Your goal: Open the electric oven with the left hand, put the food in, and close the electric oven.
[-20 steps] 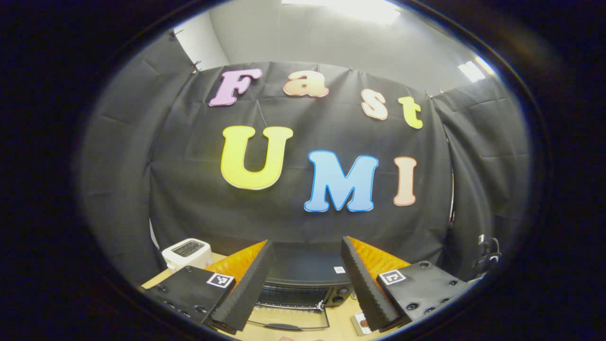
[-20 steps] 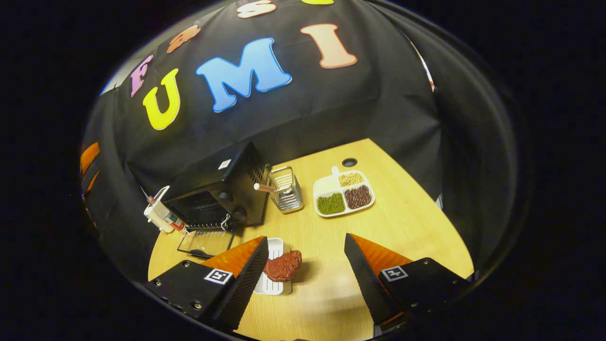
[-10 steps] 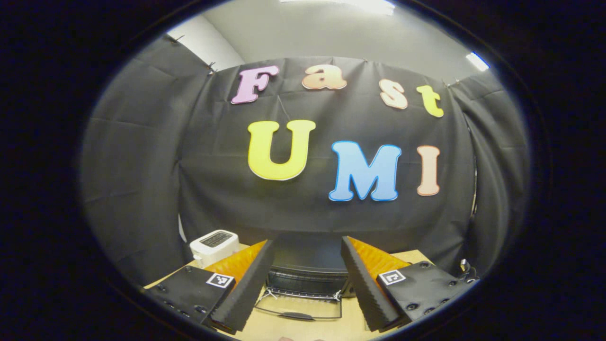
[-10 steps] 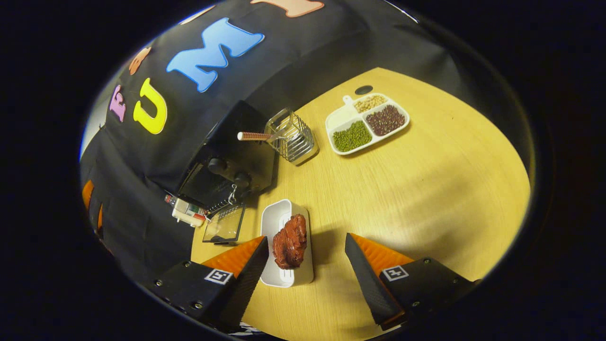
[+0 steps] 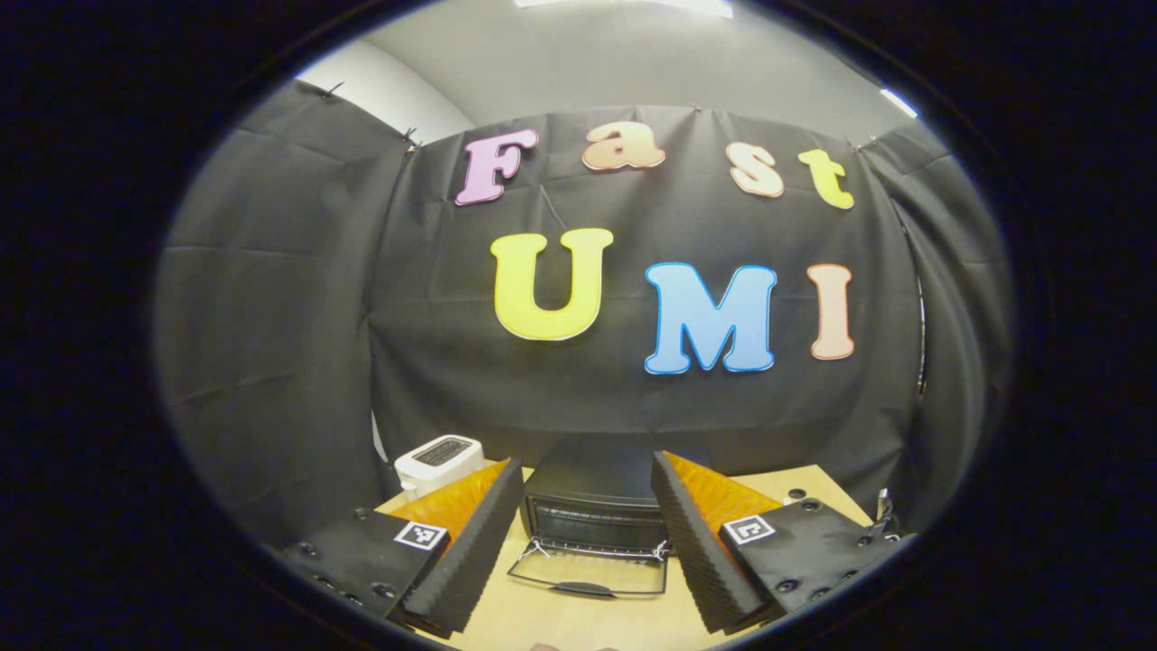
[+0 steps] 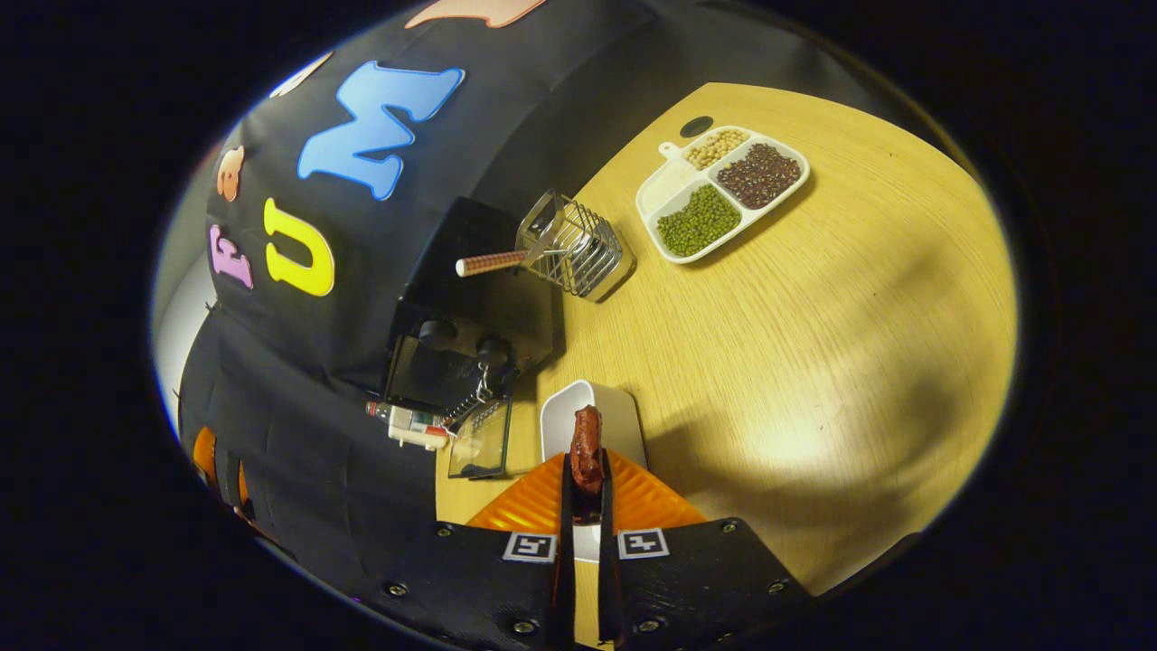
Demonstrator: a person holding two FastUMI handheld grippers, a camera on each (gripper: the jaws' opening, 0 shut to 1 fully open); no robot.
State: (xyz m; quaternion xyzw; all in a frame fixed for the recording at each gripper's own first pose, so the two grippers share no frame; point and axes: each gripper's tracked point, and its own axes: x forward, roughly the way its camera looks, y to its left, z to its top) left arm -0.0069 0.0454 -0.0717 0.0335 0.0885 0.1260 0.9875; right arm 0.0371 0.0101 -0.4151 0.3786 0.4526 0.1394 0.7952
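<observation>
The black electric oven [image 5: 592, 511] stands on the wooden table, straight ahead between the fingers of my left gripper [image 5: 586, 463], which is open and holds nothing. The oven's glass door [image 5: 587, 575] lies folded down flat in front of it. In the right gripper view the oven [image 6: 470, 330] is at the left with its door [image 6: 481, 440] down. My right gripper [image 6: 586, 472] is shut on a reddish-brown piece of meat [image 6: 587, 437] over a white oblong dish [image 6: 616, 418]. I cannot tell whether the meat has left the dish.
A white toaster [image 5: 438, 455] stands left of the oven. A wire basket [image 6: 577, 249] with a stick handle sits beside the oven. Farther off lies a white divided plate [image 6: 667, 183] of beans. Bare tabletop [image 6: 813, 344] stretches to the right.
My right gripper moved onto the dish and shut on the meat. The left gripper drew back a little, so the oven and its lowered door now sit farther off and centred.
</observation>
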